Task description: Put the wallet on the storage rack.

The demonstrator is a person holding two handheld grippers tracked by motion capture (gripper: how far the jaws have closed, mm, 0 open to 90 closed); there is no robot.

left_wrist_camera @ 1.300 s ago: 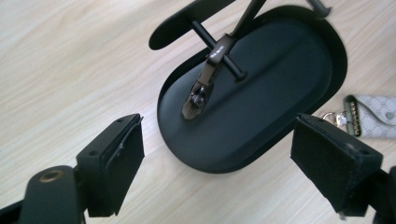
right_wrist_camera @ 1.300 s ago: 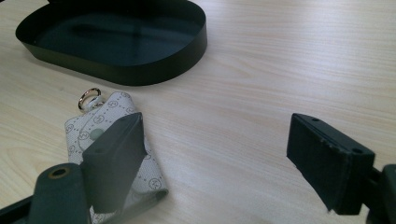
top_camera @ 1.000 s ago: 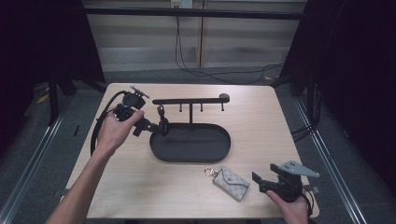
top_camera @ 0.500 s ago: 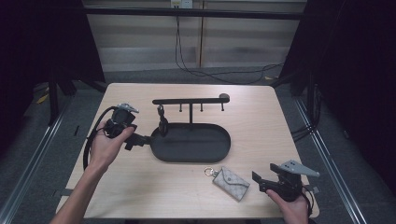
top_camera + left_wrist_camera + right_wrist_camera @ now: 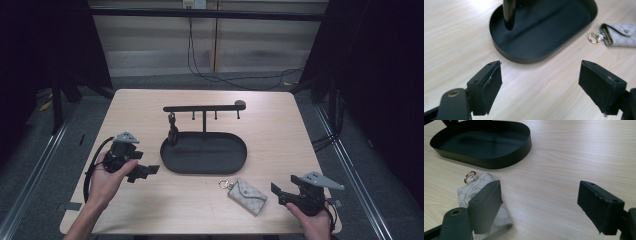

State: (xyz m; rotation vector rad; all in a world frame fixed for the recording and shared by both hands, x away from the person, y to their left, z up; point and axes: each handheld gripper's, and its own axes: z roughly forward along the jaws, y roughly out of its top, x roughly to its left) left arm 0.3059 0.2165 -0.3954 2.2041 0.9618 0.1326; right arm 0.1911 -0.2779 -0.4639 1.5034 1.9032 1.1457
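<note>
Both claws are empty right now. The right gripper sits at the lower right of the high view with its jaws spread wide apart, nothing between them, pointing left at the key pouch just beside it. In the right gripper view the pouch lies flat on the wood at the lower left, partly behind the left-hand jaw, with its little metal ring poking out toward the tray.

The left gripper is at the left of the high view, jaws also wide apart and holding nothing, aimed at the near rim of the black oval tray. The stand with its hook bar rises from the back of that tray (something dark already hangs off the bar near its left end, can't make out what).

What could go wrong, I reckon: the pouch is thin and flat on the table, so the right jaws could just skate over it or shove it away instead of pinching it. Grabbing the ring alone looks fiddly, and it might slip out. The left claw is close to the tray rim too, so a careless swing could knock the whole stand.
</note>
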